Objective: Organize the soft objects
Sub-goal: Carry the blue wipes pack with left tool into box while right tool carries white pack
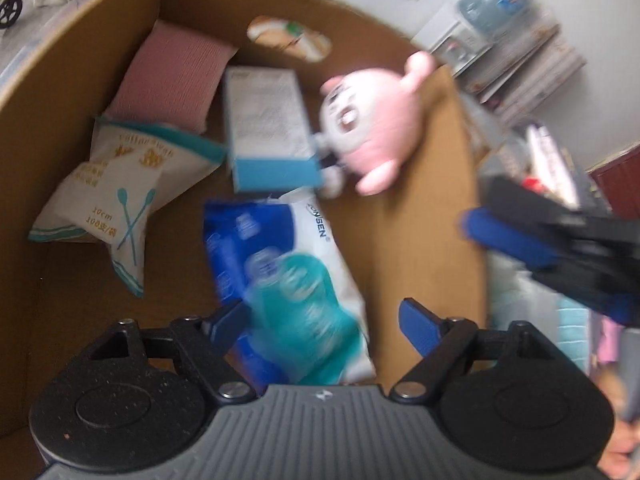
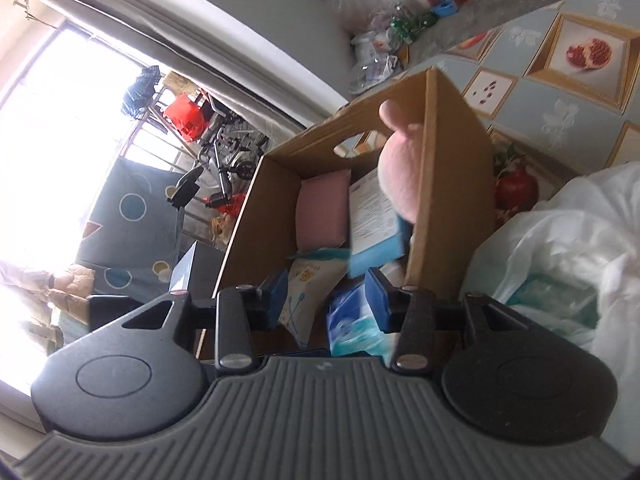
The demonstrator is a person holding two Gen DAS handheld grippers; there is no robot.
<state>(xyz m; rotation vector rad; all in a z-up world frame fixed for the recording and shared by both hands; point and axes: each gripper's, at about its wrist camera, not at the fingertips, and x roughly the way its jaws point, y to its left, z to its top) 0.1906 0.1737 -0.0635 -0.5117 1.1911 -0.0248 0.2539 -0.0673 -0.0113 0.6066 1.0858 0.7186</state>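
The pink plush sits at the box rim, above the blue carton. Both grippers are spread and hold nothing: left gripper over the wipes pack, right gripper just outside the box. Best nudge the plush fully inside before fetching more.
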